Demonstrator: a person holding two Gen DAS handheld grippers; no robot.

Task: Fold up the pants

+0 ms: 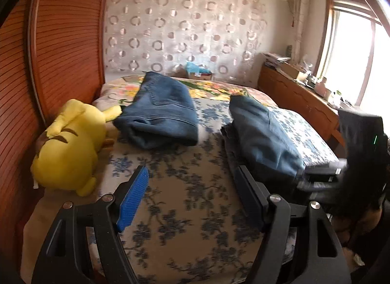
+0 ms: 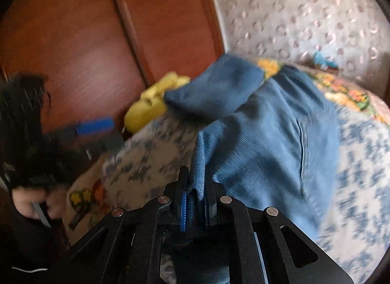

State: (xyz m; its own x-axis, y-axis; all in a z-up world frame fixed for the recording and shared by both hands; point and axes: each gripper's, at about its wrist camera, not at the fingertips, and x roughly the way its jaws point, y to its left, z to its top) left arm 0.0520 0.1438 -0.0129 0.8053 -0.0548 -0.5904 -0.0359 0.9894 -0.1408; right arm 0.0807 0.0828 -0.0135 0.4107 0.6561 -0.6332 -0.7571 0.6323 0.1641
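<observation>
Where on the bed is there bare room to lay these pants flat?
Bare bedspread lies in front of the folded jeans, between the yellow plush and the pants that the right gripper clamps. The far end is crowded; the open left gripper hangs over the free patch.

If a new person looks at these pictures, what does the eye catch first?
Probably the bright yellow plush toy lying at the bed's left edge against the wooden wardrobe. Next, two blue pants on the floral bedspread: a folded pair beside the toy, and another pair pinched in the right claw.
</observation>
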